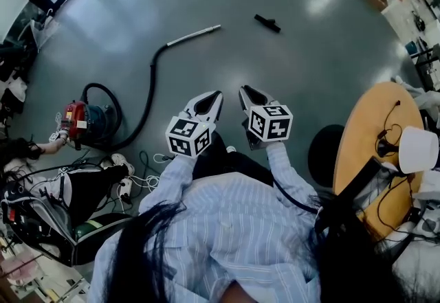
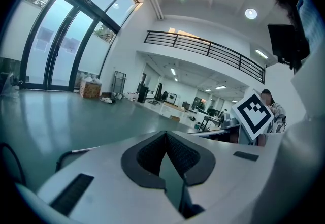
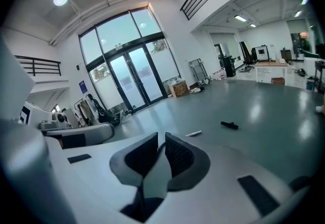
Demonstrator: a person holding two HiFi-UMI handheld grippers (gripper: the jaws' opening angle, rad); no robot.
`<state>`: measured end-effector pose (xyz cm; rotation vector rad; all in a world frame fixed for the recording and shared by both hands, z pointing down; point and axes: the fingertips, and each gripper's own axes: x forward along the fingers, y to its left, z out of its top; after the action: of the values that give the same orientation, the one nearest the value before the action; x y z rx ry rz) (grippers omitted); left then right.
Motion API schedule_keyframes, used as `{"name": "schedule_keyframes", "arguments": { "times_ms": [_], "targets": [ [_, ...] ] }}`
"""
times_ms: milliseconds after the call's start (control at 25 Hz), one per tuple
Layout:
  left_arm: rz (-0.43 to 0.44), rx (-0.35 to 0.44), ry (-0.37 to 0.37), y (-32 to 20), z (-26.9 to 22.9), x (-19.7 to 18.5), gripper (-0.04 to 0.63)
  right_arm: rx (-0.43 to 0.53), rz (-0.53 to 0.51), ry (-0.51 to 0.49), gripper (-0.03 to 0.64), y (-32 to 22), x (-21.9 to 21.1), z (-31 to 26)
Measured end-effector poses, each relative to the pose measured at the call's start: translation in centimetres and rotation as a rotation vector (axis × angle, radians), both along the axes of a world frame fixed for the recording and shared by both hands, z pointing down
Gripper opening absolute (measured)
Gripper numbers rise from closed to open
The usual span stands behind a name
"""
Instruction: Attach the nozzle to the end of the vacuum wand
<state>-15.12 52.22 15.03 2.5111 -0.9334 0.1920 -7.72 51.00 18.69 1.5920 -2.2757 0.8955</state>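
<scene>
Floor: the glossy grey hall floor (image 1: 309,68) spreads out ahead of both tongs, and none of the task's parts is within reach of them yet.
Left tongs (image 1: 216,97): the jaws are together with nothing in them (image 2: 165,134). Part them before you go for the tube.
Right tongs (image 1: 245,92): the jaws stand a sliver apart with nothing between them (image 3: 160,139). Widen them well before you reach the part.
Nozzle (image 1: 267,23): it is small and black and lies flat on the floor. It is ahead of the right tongs, a little to their right and well apart from them (image 3: 229,125).
Wand (image 1: 194,35): the silver tube lies on the floor ahead of the left tongs, well apart from them. Its free end points toward the nozzle, with bare floor between the two (image 3: 193,133).
Hose (image 1: 152,82): it is black and curves from the wand's rear, past the left of the left tongs, to the red vacuum (image 1: 81,121).
Step in hand: this looks like the approach, with nothing picked up or joined.
Doing it well:
- Take the wand with the left tongs a little behind its free end, so the mouth stays clear.
- Take the nozzle with the right tongs across its body, with the collar facing the tube.
- Line up the two axes before you push them together.
Watch for:
- The round tube will likely roll or slip in a light grip.
- The hose may drag the wand back as you lift it.
</scene>
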Motion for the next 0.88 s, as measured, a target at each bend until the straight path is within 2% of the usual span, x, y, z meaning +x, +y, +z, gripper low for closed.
{"name": "schedule_keyframes", "arguments": {
  "times_ms": [200, 400, 680, 880],
  "targets": [
    [-0.031, -0.033, 0.004, -3.2, 1.0, -0.5, 0.005, -0.034, 0.001, -0.005, 0.049, -2.5, 0.5, 1.4],
    [-0.045, -0.067, 0.002, -8.8, 2.8, -0.6, 0.005, -0.061, 0.035, -0.002, 0.049, -6.9, 1.9, 2.8],
    [0.013, -0.063, 0.001, -20.0, 2.8, 0.2, 0.005, -0.072, 0.102, -0.008, 0.049, -17.2, 3.0, 2.7],
    [0.065, -0.05, 0.003, -28.9, 2.0, -0.5, 0.005, -0.077, 0.145, -0.007, 0.049, -26.1, 2.6, 2.5]
  ]
}}
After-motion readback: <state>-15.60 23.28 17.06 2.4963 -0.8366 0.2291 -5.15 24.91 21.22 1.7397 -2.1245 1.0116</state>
